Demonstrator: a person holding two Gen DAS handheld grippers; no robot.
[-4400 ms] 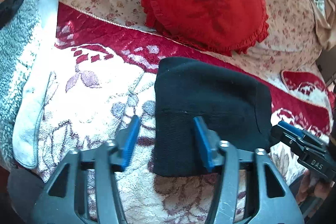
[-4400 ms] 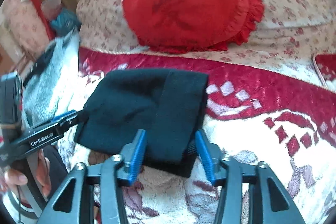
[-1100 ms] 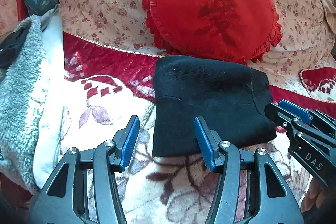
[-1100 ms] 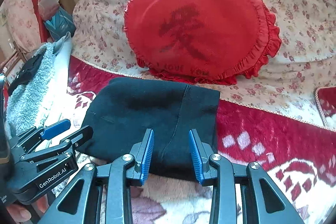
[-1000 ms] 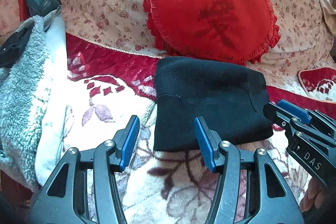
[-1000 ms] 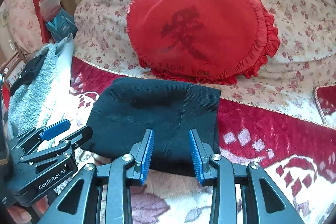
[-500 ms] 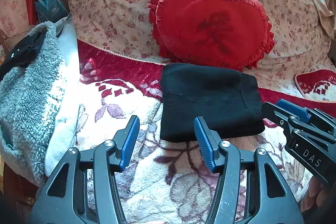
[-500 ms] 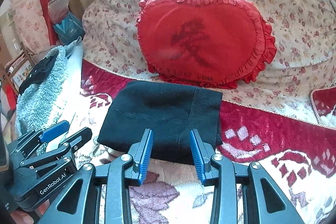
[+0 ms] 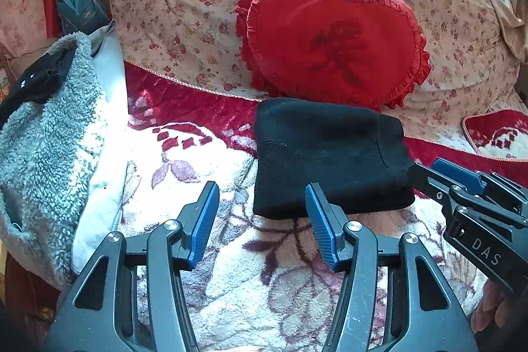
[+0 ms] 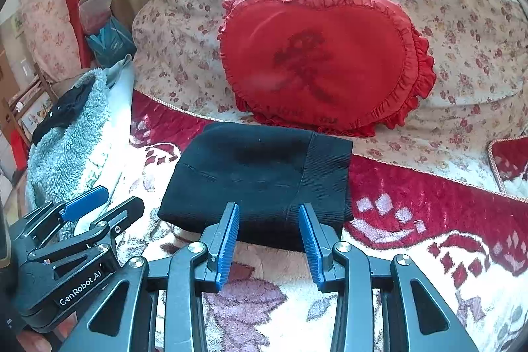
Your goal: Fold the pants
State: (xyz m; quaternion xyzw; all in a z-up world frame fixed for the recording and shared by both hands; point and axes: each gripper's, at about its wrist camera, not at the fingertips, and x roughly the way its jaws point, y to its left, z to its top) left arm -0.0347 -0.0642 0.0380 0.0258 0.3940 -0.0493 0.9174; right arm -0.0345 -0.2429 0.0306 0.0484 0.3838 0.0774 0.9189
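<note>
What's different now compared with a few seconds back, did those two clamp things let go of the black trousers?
Yes. The left hand-held gripper and right hand-held gripper were down over the near edge of the folded black pants; both have drawn back and up, jaws open and empty. The pants stay folded on the blanket, below the red heart cushion, which has not moved.

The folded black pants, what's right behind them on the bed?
Behind the folded black pants a red heart-shaped cushion leans on a floral pillow. The pants hide a strip of the red and white blanket, and anything beneath them cannot be seen.
</note>
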